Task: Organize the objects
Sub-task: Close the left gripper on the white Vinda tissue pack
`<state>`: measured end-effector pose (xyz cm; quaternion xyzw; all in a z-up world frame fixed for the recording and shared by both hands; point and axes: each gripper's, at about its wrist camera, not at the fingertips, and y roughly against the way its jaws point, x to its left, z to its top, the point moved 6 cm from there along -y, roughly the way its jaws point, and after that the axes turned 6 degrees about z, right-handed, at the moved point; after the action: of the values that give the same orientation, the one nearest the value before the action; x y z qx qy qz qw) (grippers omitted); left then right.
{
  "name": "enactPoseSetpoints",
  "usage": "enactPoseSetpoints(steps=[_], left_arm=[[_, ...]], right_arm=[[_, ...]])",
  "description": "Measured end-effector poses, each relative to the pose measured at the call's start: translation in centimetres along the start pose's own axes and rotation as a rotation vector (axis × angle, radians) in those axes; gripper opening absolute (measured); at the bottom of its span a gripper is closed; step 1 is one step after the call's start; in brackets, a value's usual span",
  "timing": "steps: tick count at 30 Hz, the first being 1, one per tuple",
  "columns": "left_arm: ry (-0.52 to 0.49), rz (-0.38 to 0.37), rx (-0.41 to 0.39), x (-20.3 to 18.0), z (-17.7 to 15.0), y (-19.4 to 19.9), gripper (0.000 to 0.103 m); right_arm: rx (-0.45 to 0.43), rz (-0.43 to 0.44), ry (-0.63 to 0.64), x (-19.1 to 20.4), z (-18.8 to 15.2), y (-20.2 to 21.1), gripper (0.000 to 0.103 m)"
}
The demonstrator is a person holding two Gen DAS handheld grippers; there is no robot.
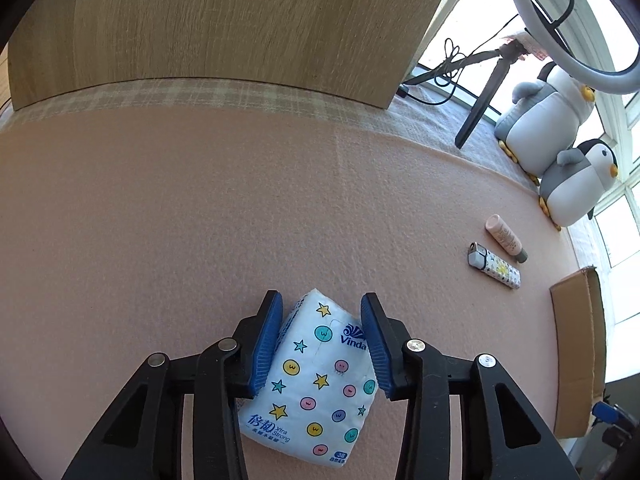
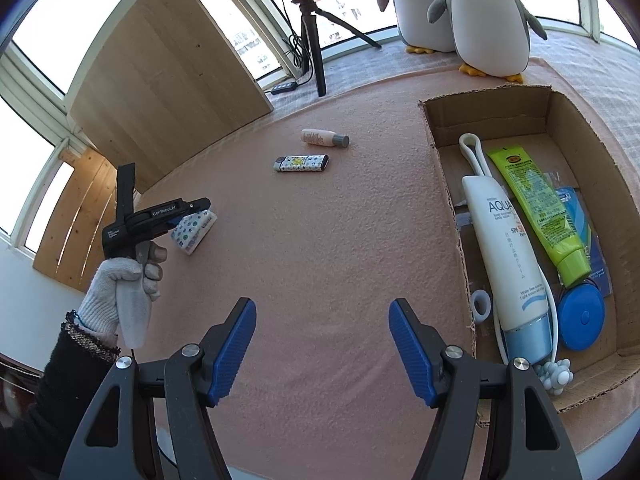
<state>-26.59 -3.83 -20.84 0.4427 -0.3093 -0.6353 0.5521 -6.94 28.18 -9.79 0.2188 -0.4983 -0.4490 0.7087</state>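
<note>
A white tissue pack printed with stars and dots lies on the pink mat. My left gripper has its blue pads pressed on both sides of the pack; the right wrist view shows that gripper held by a gloved hand over the pack. A patterned lighter and a small pink bottle lie mid-mat. My right gripper stands open and empty above the mat, left of a cardboard box that holds a white sunscreen tube, a green tube and a blue round case.
Two plush penguins stand at the mat's far edge beside the box. A tripod with cables and a ring light stands behind the mat. A wooden board rises along the far side. Windows surround the area.
</note>
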Motion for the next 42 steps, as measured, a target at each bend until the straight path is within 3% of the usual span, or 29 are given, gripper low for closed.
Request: enactPoseSetpoints(steps=[8, 24, 30, 35, 40, 42], left_arm=[[0.008, -0.006, -0.036, -3.5, -5.4, 1.8, 0.043], [0.062, -0.088, -0.013, -8.9, -12.6, 4.1, 0.043], [0.038, -0.136, 0.006, -11.7, -15.6, 5.2, 0.042], [0.021, -0.183, 0.039, -12.4, -17.7, 6.6, 0.061], [-0.066, -0.156, 0.035, -11.9, -19.5, 8.7, 0.062], [-0.077, -0.178, 0.048, -11.6, -20.2, 9.2, 0.061]], right_arm=[[0.017, 0.054, 0.016, 0.5, 0.3, -0.6, 0.065], [0.086, 0.111, 0.043, 1.1, -0.6, -2.3, 0.065], [0.107, 0.121, 0.030, 1.0, -0.8, -2.9, 0.065], [0.133, 0.132, 0.004, 0.6, -1.2, -3.8, 0.065], [0.164, 0.157, -0.033, 0.6, -2.3, -4.4, 0.065], [0.174, 0.168, -0.036, 0.9, -2.9, -4.6, 0.065]])
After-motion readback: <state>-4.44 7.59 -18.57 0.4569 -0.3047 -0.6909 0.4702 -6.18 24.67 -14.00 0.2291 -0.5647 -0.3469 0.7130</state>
